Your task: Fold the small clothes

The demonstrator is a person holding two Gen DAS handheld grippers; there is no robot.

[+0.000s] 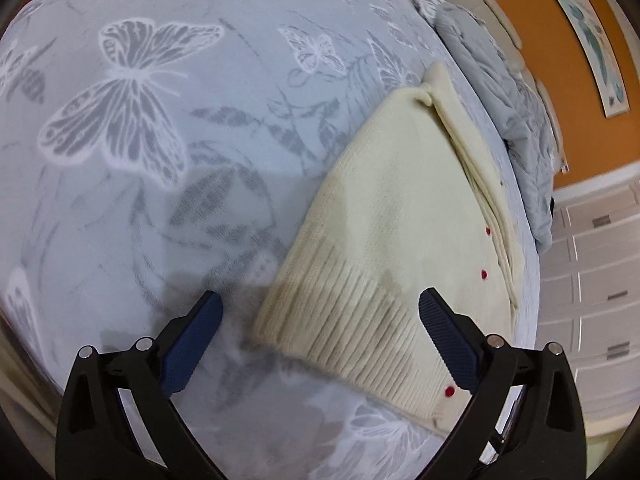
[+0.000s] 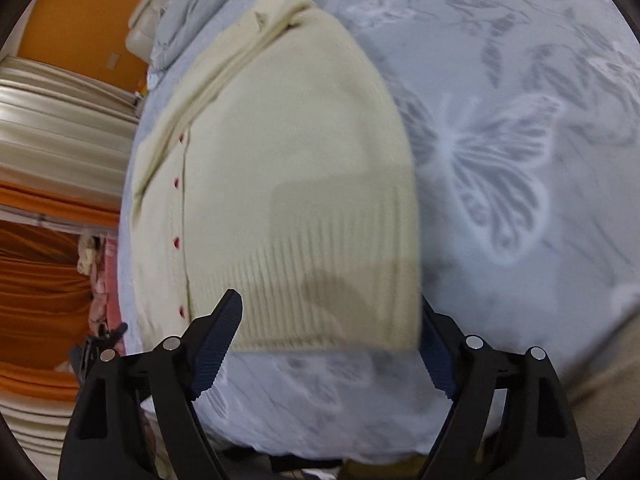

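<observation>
Both claws, left claw (image 1: 320,312) & right claw (image 2: 330,312), gape wide w/ nothing held above the cream cardigan (image 2: 288,168) lying part-folded near the bed (image 1: 160,208) edge; risk: pinching only one knit layer, so the fold drags apart.

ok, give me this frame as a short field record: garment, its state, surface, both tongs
garment: cream knit cardigan with small red buttons
garment state: lying flat, partly folded, layered edges along the button side, ribbed hem nearest both cameras
surface: pale blue blanket with a butterfly print
left tongs: open, holding nothing, hovering over the hem
right tongs: open, holding nothing, fingers straddling the hem
background: grey bedding bunched beyond the cardigan, orange wall
contact: cannot tell if either touches the fabric
</observation>
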